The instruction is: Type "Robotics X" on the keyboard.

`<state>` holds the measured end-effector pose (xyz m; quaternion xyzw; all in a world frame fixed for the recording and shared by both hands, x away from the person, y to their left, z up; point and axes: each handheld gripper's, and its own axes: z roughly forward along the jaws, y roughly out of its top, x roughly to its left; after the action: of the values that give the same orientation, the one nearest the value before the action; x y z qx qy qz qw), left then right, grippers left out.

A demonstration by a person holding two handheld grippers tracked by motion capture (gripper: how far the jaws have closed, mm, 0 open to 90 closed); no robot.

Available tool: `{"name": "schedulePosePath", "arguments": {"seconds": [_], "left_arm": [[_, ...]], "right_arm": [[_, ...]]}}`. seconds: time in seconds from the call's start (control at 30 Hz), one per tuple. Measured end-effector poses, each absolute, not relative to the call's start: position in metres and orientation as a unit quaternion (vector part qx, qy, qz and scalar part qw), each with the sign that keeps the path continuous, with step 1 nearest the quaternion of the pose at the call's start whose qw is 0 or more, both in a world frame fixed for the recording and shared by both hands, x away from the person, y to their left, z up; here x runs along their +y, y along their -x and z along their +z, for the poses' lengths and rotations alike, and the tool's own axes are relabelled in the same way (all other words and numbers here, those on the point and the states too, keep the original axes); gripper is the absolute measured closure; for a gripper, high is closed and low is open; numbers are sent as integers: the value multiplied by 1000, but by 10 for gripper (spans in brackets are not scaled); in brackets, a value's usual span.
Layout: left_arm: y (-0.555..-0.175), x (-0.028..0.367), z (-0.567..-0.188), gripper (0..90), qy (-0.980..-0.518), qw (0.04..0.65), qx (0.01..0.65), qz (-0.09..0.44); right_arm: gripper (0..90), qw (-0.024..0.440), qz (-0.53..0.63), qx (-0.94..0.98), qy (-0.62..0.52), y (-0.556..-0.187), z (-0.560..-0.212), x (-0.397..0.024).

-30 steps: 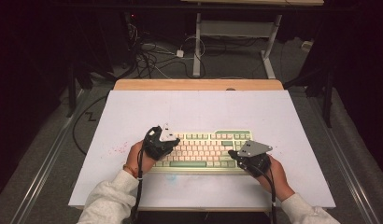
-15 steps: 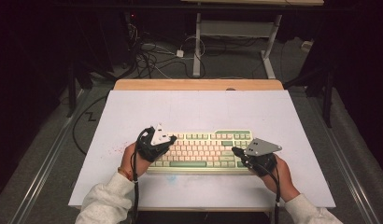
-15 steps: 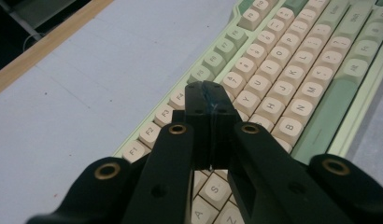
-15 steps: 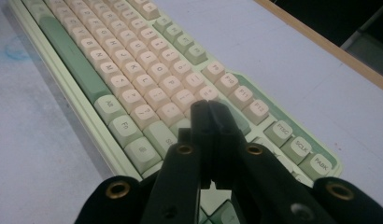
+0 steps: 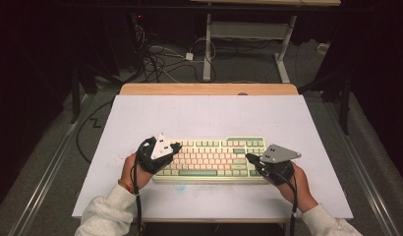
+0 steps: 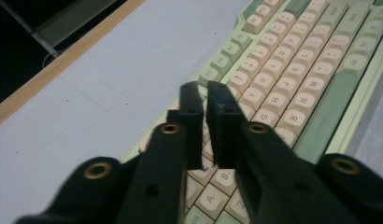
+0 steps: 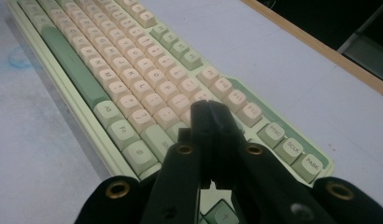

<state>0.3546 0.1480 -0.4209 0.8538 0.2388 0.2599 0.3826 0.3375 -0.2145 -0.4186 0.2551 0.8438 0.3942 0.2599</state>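
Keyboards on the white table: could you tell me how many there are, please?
1. The keyboard, green and cream, lies near the table's front edge, between the left gripper at its left end and the right gripper at its right end.

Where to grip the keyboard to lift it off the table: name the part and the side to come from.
Grip the keyboard by its two short ends, coming in level from left and right. It lies flat, long and low, and the left hand-held gripper and right hand-held gripper already sit over those ends. Probably pinch each thin edge across its height; the keyed top offers no hold.
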Motion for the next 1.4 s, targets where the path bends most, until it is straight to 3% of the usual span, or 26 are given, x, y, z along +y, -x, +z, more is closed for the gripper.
{"name": "schedulePosePath", "arguments": {"seconds": [1.4], "left_arm": [[-321,190,-431,834,-841,395,256,268]], "right_arm": [[900,250,386,853,-248,-354,-418,-201]]}}
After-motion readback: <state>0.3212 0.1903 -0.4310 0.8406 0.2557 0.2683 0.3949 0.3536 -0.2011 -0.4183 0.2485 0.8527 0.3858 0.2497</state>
